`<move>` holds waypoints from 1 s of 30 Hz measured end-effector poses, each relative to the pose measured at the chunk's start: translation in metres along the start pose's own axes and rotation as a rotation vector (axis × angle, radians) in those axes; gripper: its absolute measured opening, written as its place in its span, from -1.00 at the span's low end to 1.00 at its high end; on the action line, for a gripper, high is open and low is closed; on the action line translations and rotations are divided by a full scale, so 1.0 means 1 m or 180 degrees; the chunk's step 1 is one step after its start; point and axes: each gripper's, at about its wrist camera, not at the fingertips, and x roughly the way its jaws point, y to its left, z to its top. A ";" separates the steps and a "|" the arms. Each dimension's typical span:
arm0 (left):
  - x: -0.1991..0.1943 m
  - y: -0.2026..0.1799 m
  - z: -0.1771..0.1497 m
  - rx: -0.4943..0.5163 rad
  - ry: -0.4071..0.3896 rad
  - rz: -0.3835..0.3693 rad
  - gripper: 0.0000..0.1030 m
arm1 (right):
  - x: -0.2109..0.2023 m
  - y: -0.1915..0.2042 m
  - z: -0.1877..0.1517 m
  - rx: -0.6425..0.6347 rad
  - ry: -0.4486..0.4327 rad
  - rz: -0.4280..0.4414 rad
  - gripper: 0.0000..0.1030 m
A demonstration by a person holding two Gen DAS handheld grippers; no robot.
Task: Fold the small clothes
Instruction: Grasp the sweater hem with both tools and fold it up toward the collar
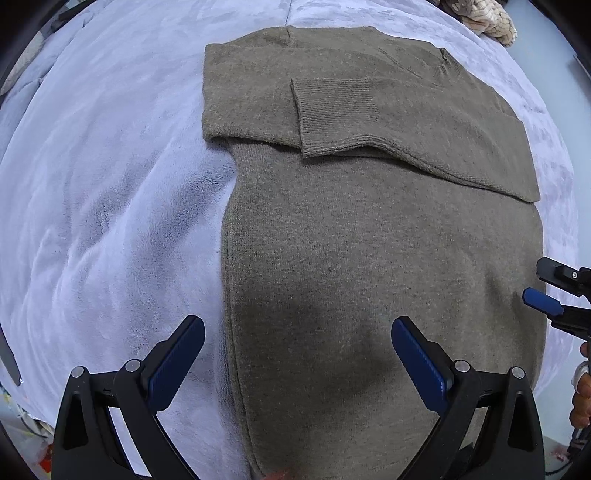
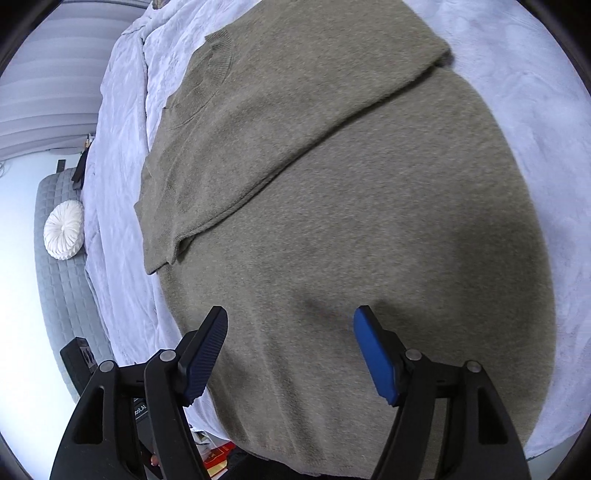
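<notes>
An olive-grey knitted sweater [image 1: 369, 240] lies flat on a pale lilac plush blanket [image 1: 110, 184], both sleeves folded across its chest, one ribbed cuff [image 1: 332, 114] on top. My left gripper [image 1: 297, 332] is open and empty, hovering over the sweater's near left edge by the hem. My right gripper [image 2: 290, 325] is open and empty above the sweater [image 2: 351, 203] near its hem; it also shows in the left wrist view [image 1: 546, 288] at the sweater's right edge. The collar [image 2: 219, 55] lies at the far end.
The blanket [image 2: 517, 92] covers a bed. A beige knitted item [image 1: 491, 18] lies at the far right corner. A grey quilted bench with a round white cushion [image 2: 63, 229] stands beside the bed. Red items [image 2: 218, 458] lie below the bed's near edge.
</notes>
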 end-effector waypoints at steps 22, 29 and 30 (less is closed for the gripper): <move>0.043 0.022 -0.076 -0.0105 0.0899 -0.1330 0.97 | -0.040 -0.128 -0.081 -0.0014 0.0623 -0.0043 0.58; 0.050 0.007 -0.089 0.0038 0.1343 -0.1561 0.97 | -0.028 -0.113 -0.092 -0.0062 0.0845 0.0344 0.60; 0.053 0.005 -0.096 0.0066 0.1439 -0.1562 0.97 | -0.029 -0.114 -0.092 -0.0048 0.0853 0.0341 0.60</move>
